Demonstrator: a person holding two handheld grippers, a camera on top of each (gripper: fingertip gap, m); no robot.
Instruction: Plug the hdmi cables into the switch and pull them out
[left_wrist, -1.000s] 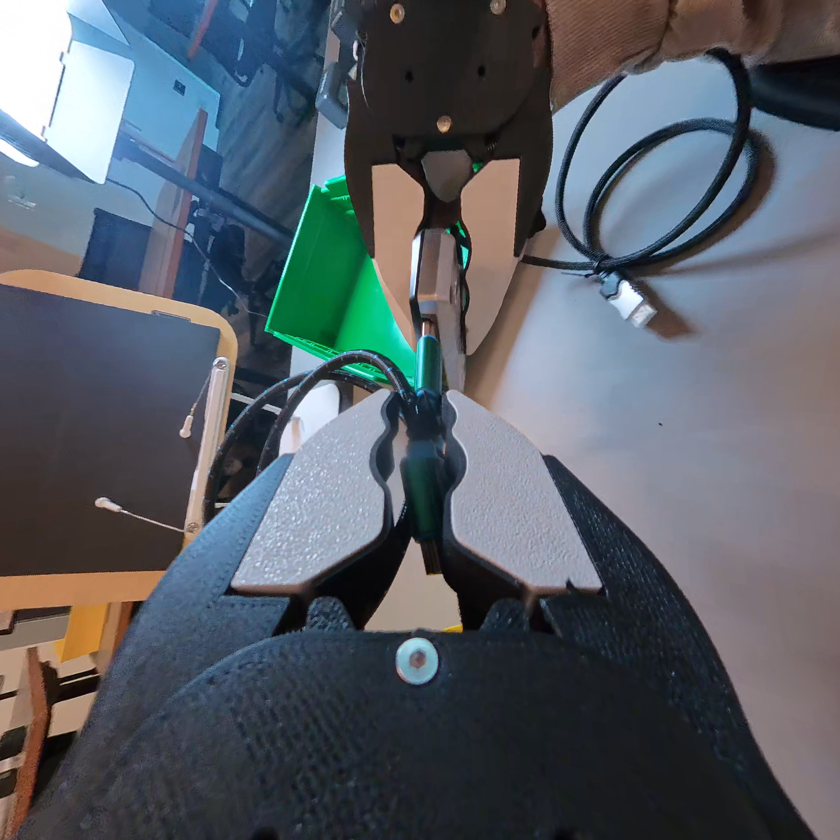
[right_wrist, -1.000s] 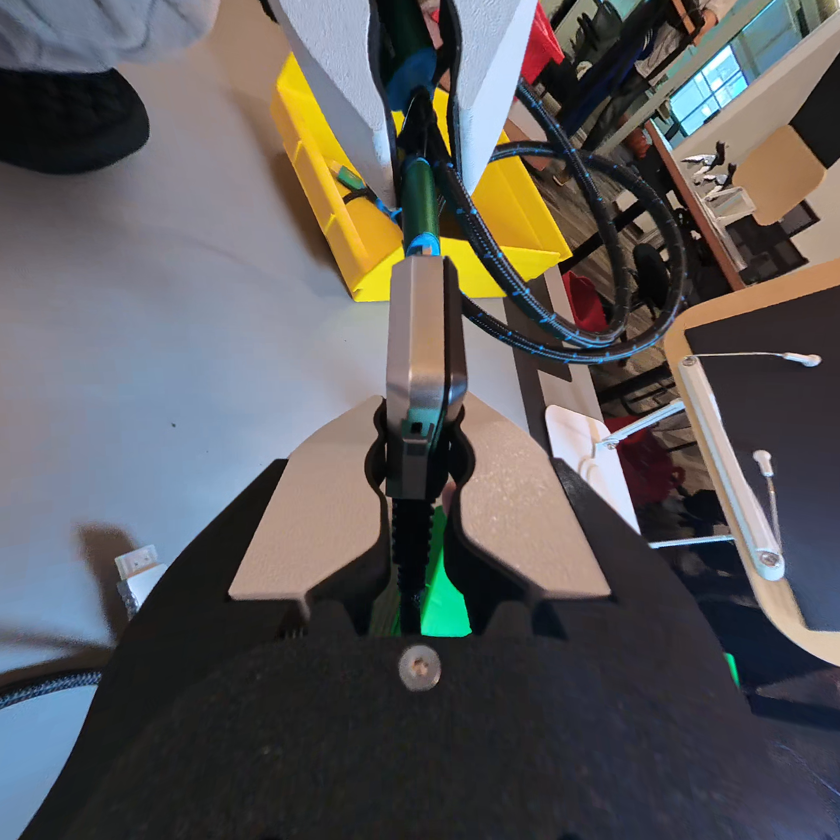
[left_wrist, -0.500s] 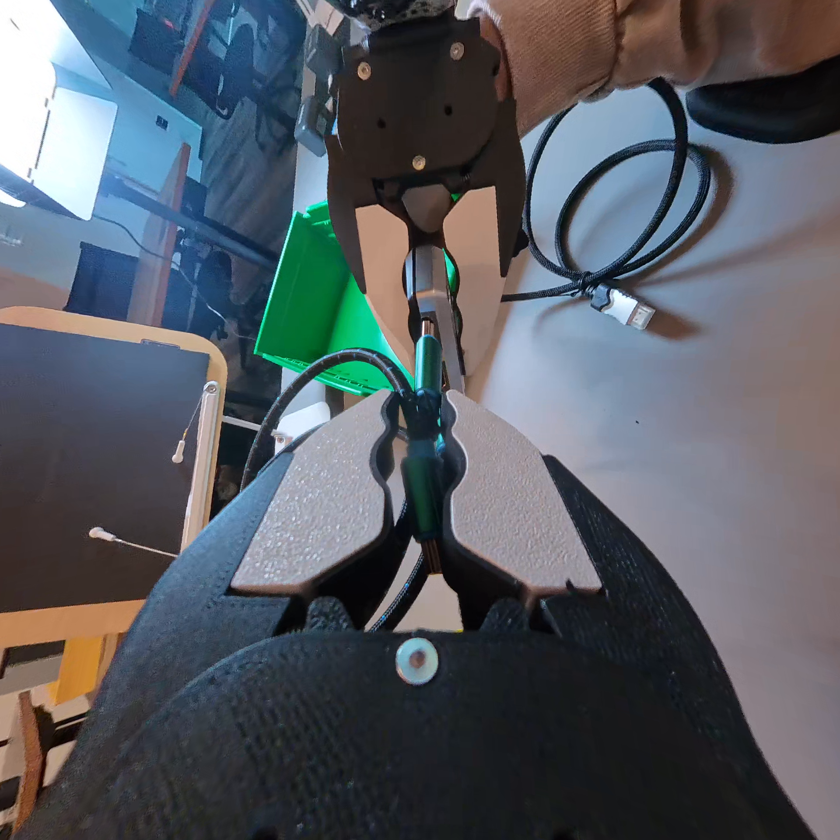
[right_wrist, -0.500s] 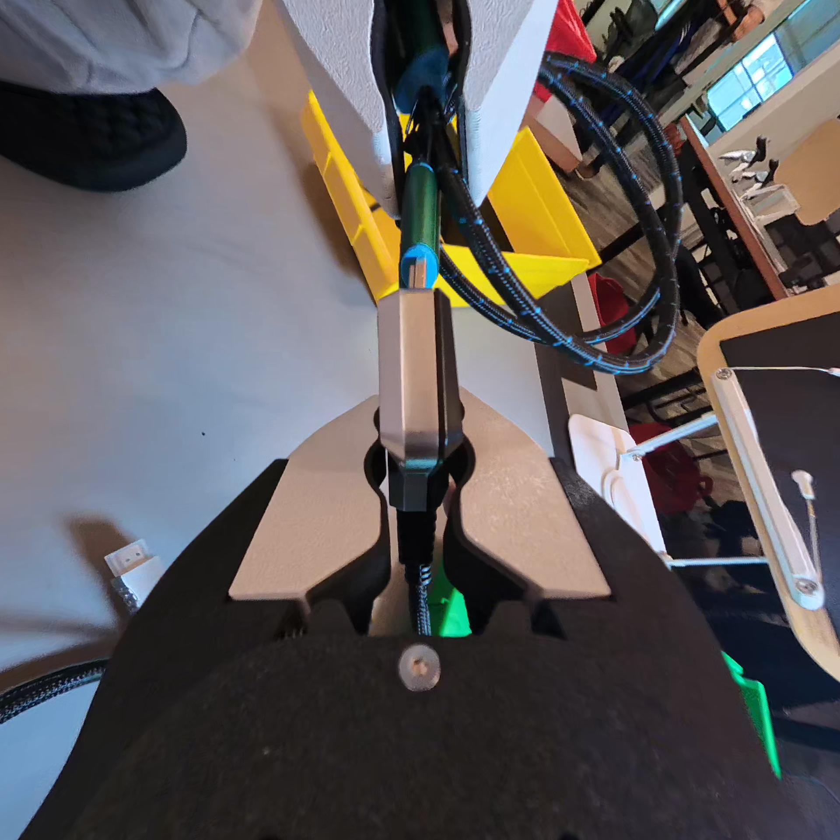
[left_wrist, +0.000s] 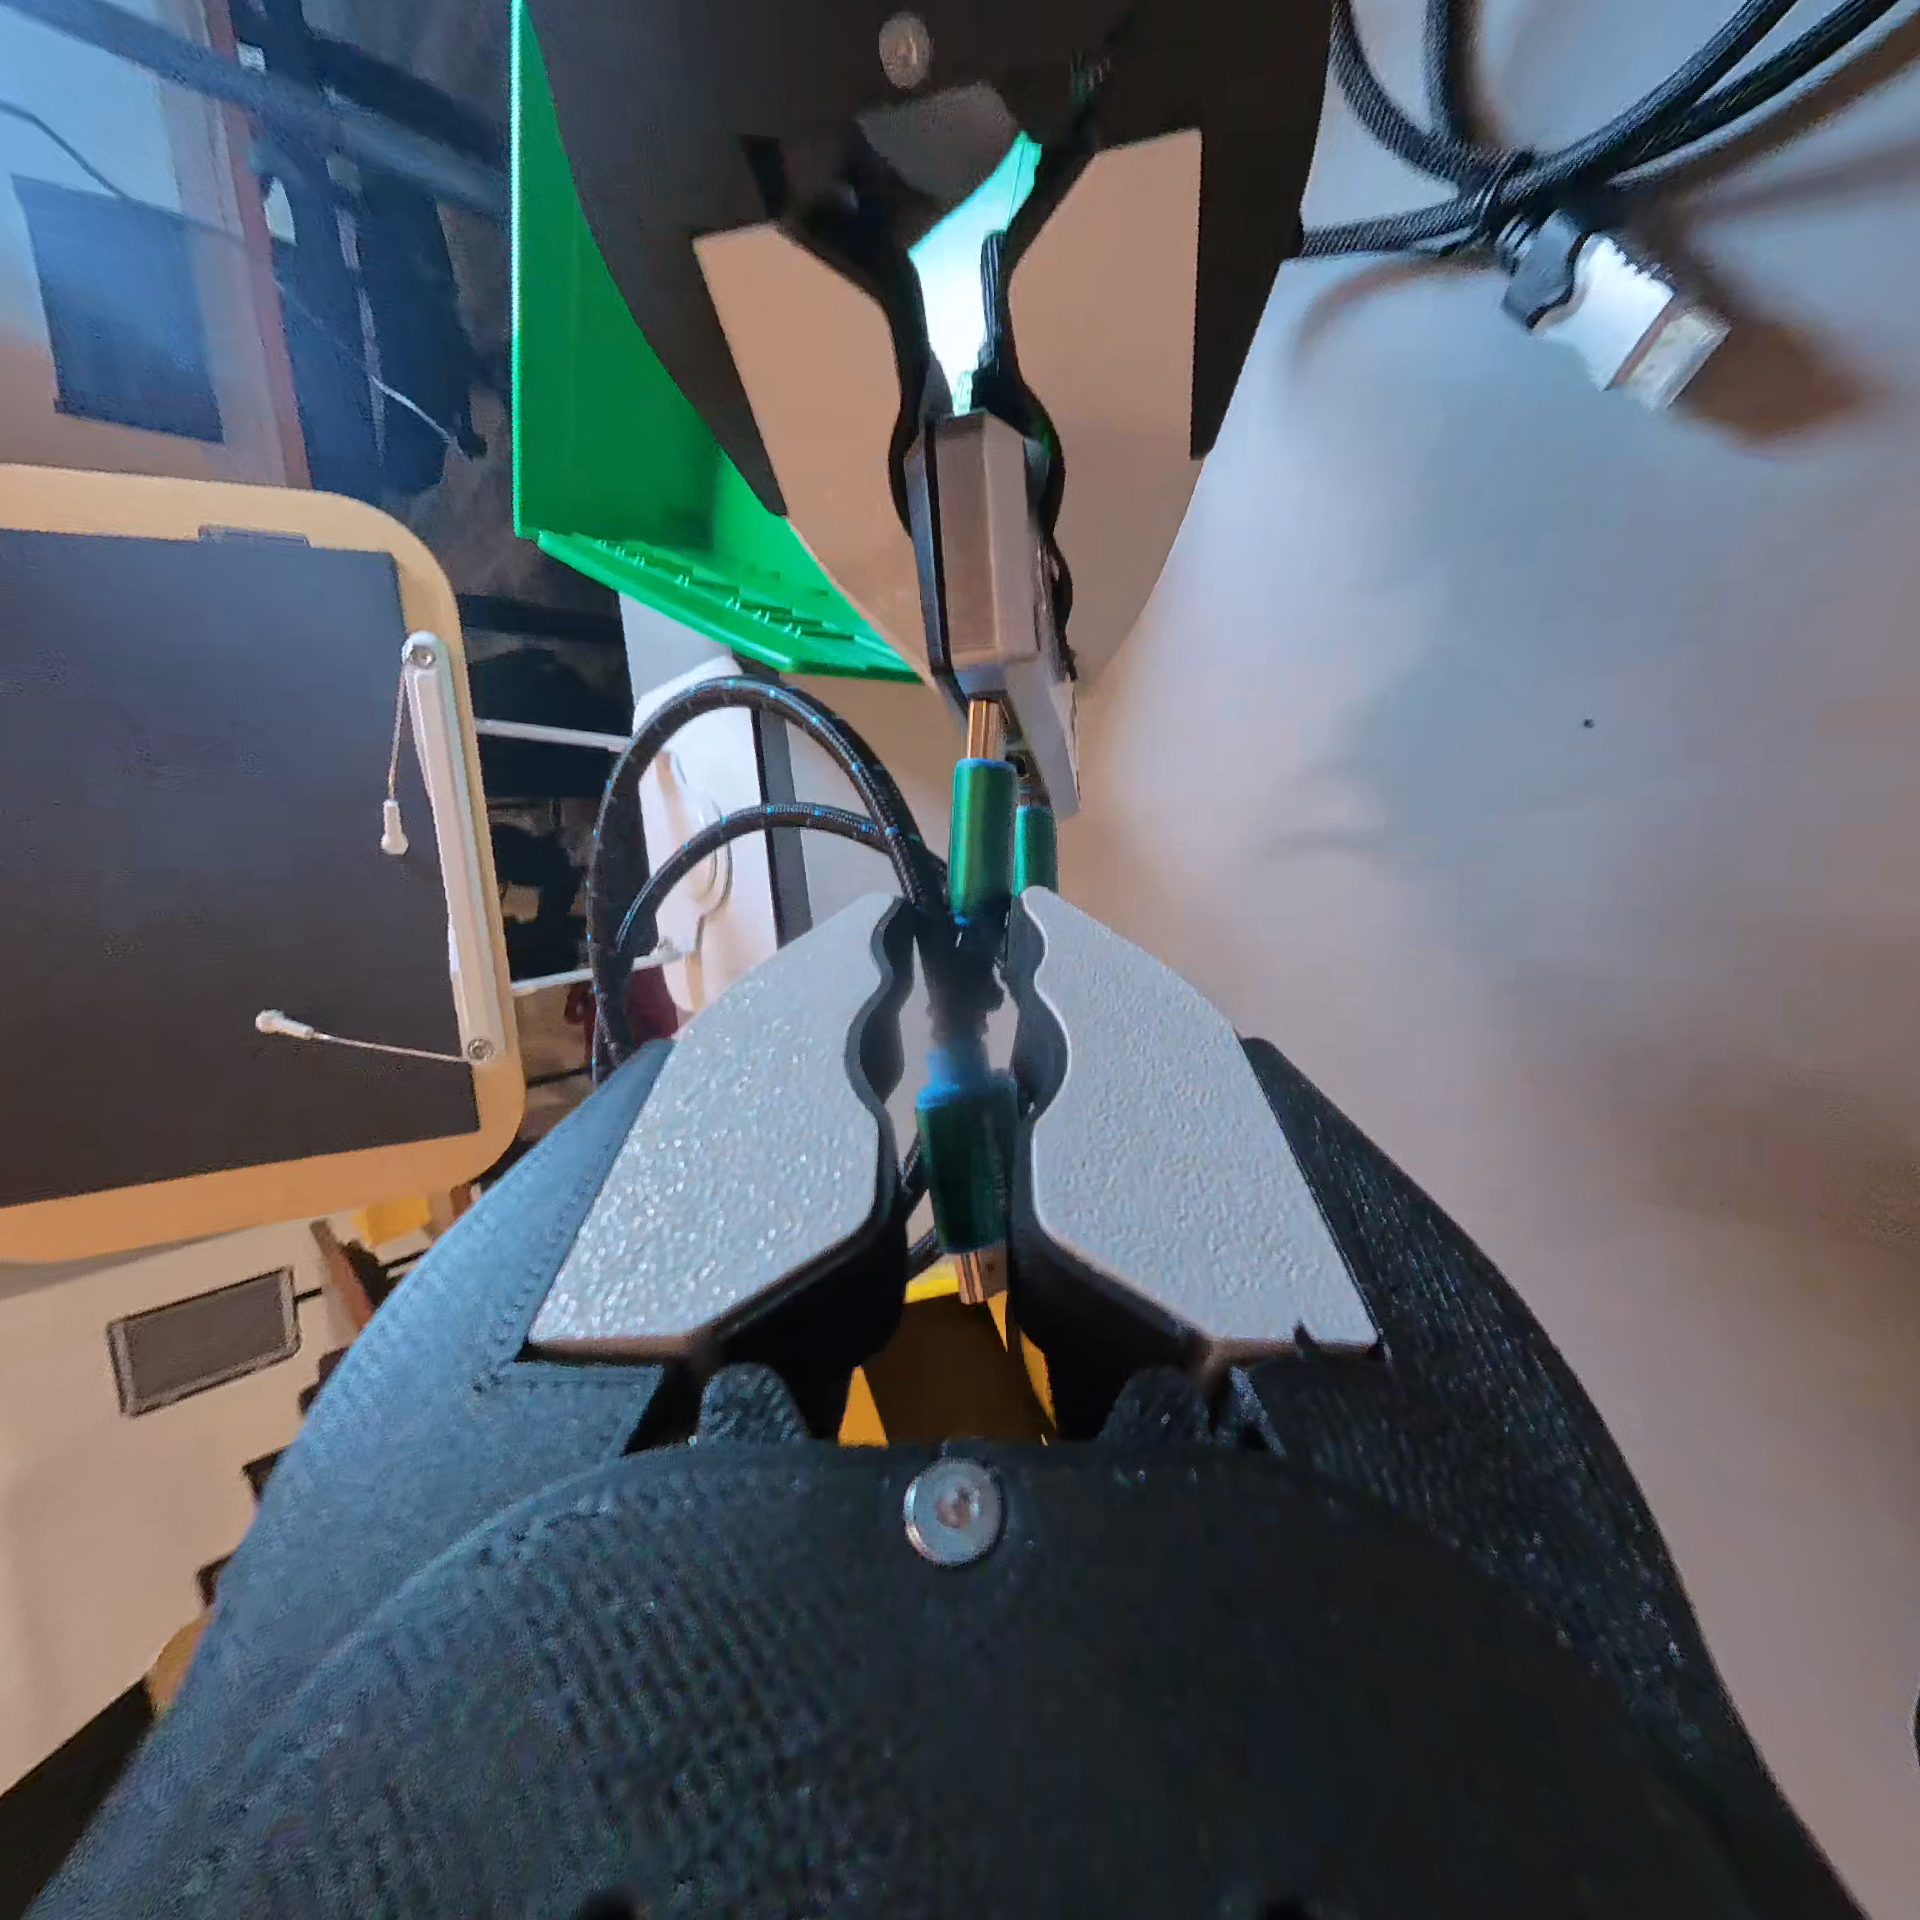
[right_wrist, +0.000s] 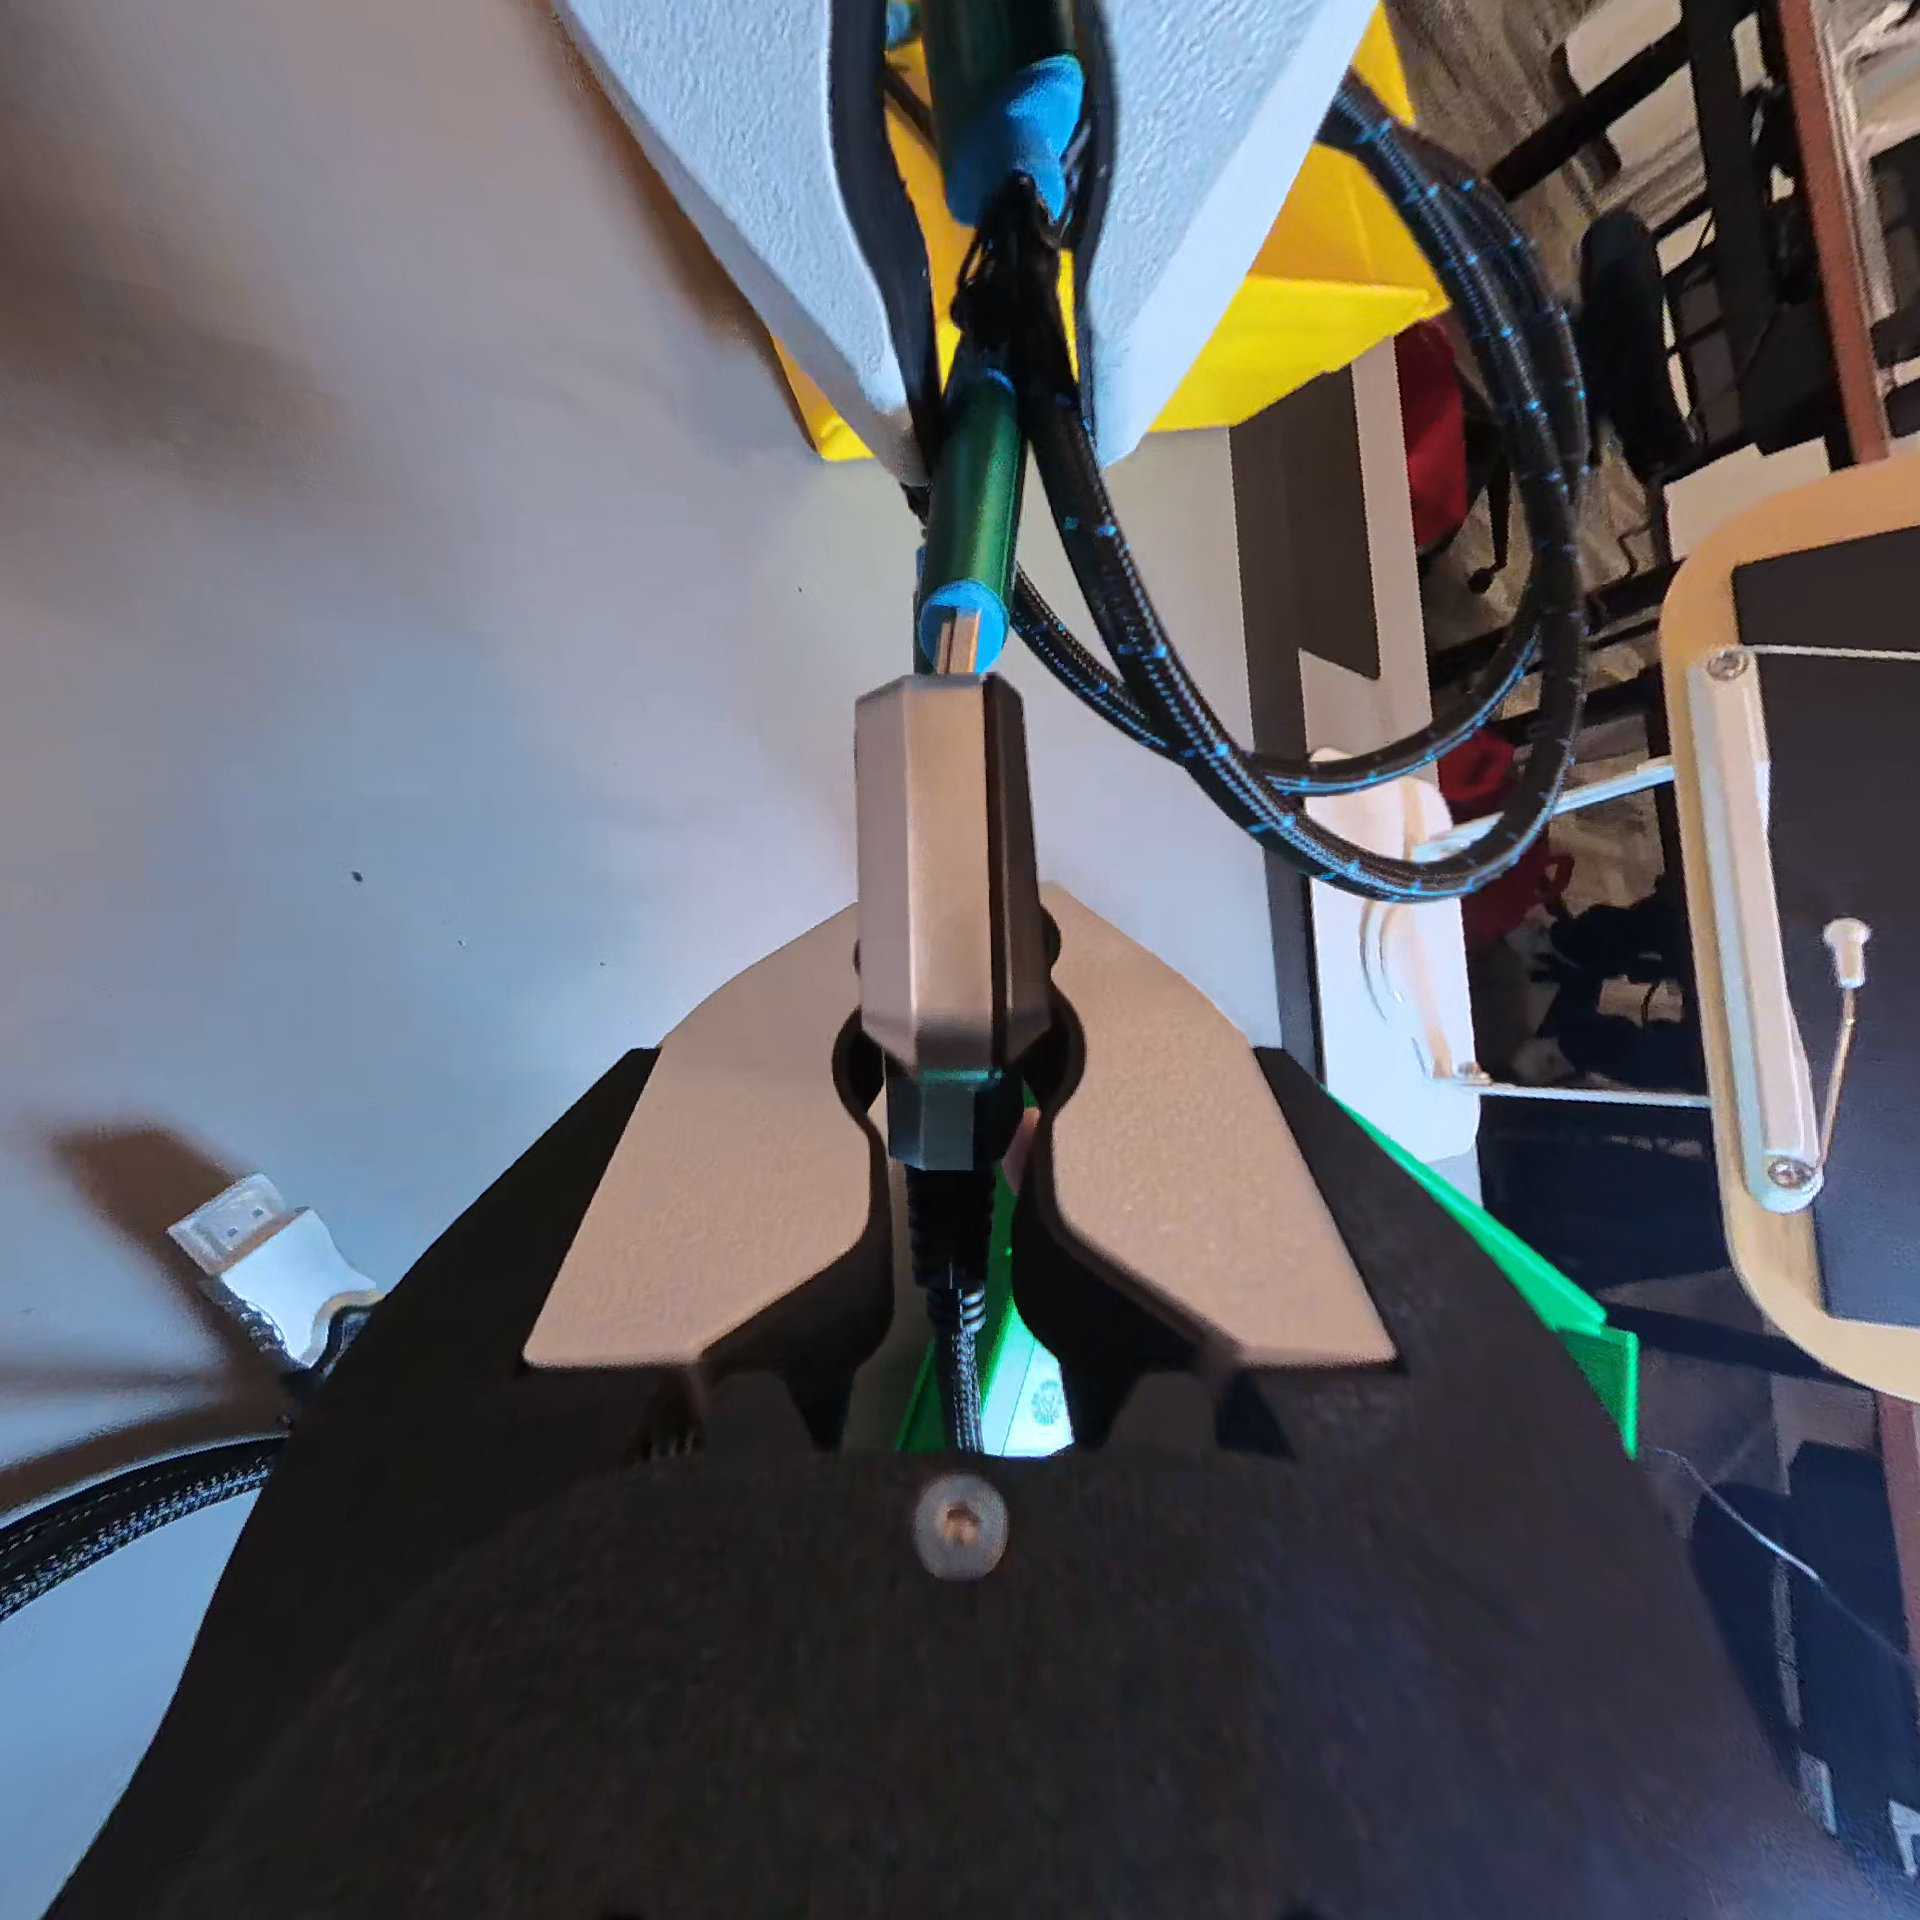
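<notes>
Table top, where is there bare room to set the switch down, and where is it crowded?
Bare table lies beside the held switch, below the loose silver plug and its coiled cable. Crowded: the table edge, with the green bin, yellow bin and looping braided cable.

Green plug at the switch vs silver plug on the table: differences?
Green plug has a green shell and gold tip; silver plug has a silver shell. Green plug is off the table, tip at the switch, gold partly showing; silver plug lies loose on it. Green plug's cable is pinched in the left claw; nothing holds the silver plug. Both end black braided cables.
</notes>
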